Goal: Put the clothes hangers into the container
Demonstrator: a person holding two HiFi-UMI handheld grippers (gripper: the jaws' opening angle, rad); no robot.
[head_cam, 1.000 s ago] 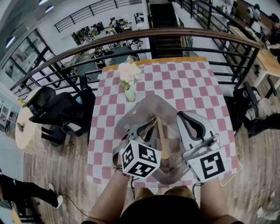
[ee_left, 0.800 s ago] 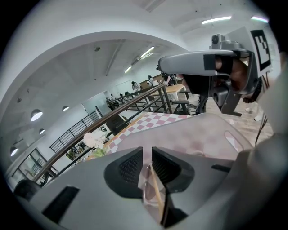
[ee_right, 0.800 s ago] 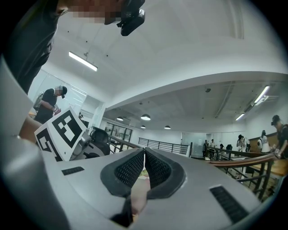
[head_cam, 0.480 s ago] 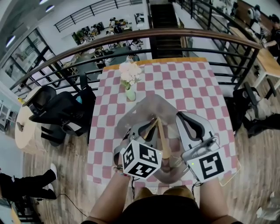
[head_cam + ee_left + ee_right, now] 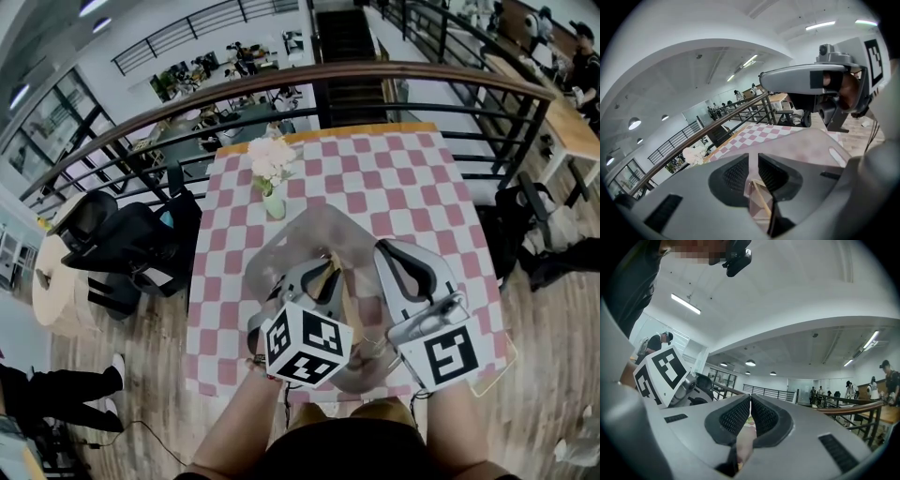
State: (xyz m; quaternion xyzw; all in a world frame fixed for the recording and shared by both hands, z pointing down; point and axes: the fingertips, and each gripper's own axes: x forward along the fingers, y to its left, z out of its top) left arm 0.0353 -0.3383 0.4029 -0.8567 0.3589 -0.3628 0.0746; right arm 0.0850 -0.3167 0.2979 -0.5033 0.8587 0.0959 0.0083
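Hanger (image 5: 761,196), wooden, is clamped in the left gripper (image 5: 753,161), lower centre, over the container (image 5: 309,230). Right gripper (image 5: 750,404) is closed and empty.

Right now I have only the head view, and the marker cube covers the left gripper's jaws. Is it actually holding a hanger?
Observer: Yes. In the left gripper view, the left gripper has its jaws closed on a wooden hanger, and the wood runs down between the pads.
Operator: And the right gripper, has it got anything?
Observer: In the right gripper view, the right gripper has its jaw tips together. I cannot make out any hanger between them.
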